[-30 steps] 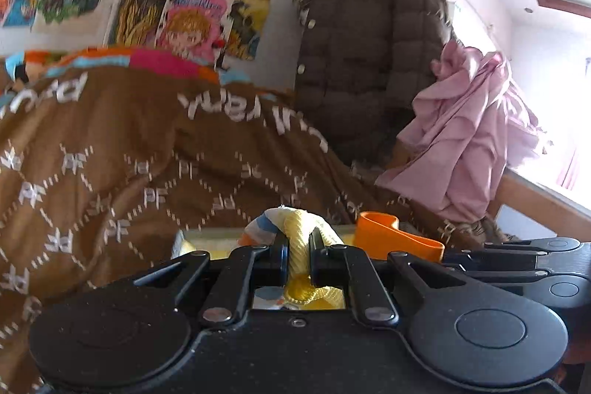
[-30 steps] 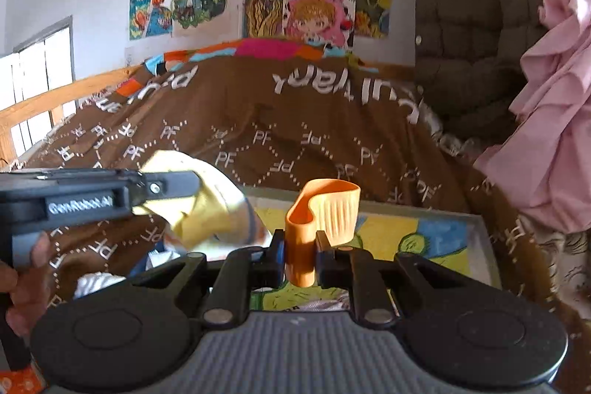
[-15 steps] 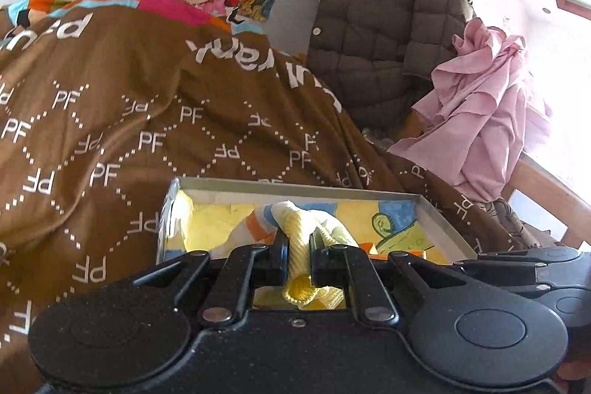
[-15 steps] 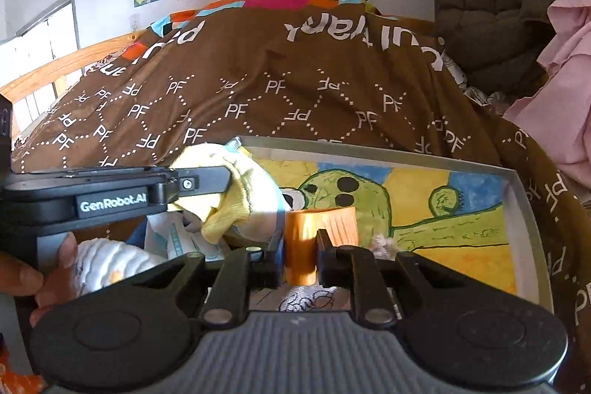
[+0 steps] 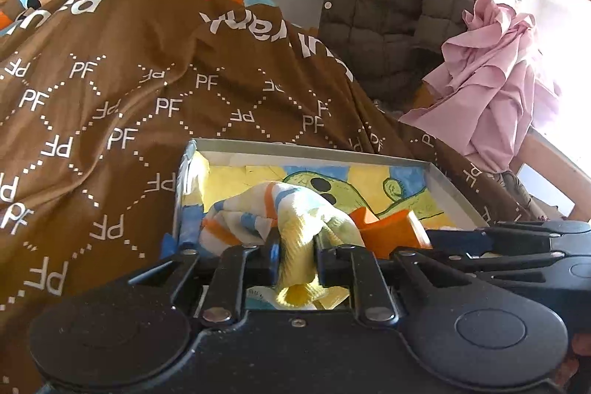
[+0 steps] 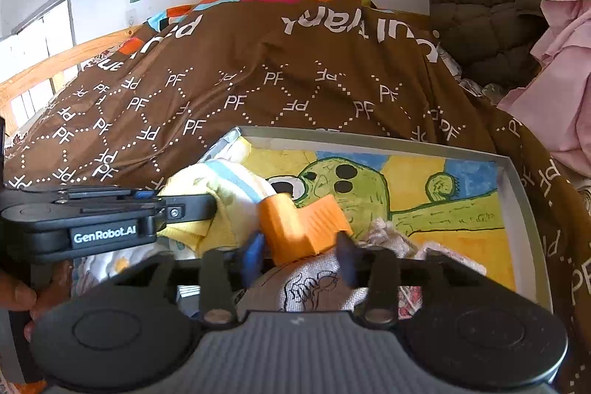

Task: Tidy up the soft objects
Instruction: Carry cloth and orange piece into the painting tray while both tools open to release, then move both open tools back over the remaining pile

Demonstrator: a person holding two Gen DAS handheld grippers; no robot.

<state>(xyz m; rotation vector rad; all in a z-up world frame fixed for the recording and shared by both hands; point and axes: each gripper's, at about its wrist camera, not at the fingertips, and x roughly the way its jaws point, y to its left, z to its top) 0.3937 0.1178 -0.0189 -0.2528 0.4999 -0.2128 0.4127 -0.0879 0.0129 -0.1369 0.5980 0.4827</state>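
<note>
Left wrist view shows the left gripper (image 5: 296,259) with its fingers closed narrow on a yellow waffle-knit cloth (image 5: 295,231), a bunched piece with orange and blue stripes that spills forward over the near-left part of the shallow box (image 5: 448,187). The cloth looks light, limp and grippy; it should drape and fold wherever it is let go, so a pinch through a thick fold, as here, seems the safest hold.

Right wrist view shows the right gripper (image 6: 301,255) with its fingers spread apart, either side of an orange ribbed band (image 6: 303,226) but not visibly pressing it. That band is bent into a loop, with fine ridges, and looks springy and rubbery rather than limp; I judge it will keep its curl and may roll, so its flat side is the better place to take it. It rests on a pale printed fabric (image 6: 314,287) already lying in the box, just beside the yellow cloth.

The box has thin stiff grey walls and a painted paper floor with a green cartoon figure. It sits on a brown bedspread (image 6: 258,91) printed with white letters.
</note>
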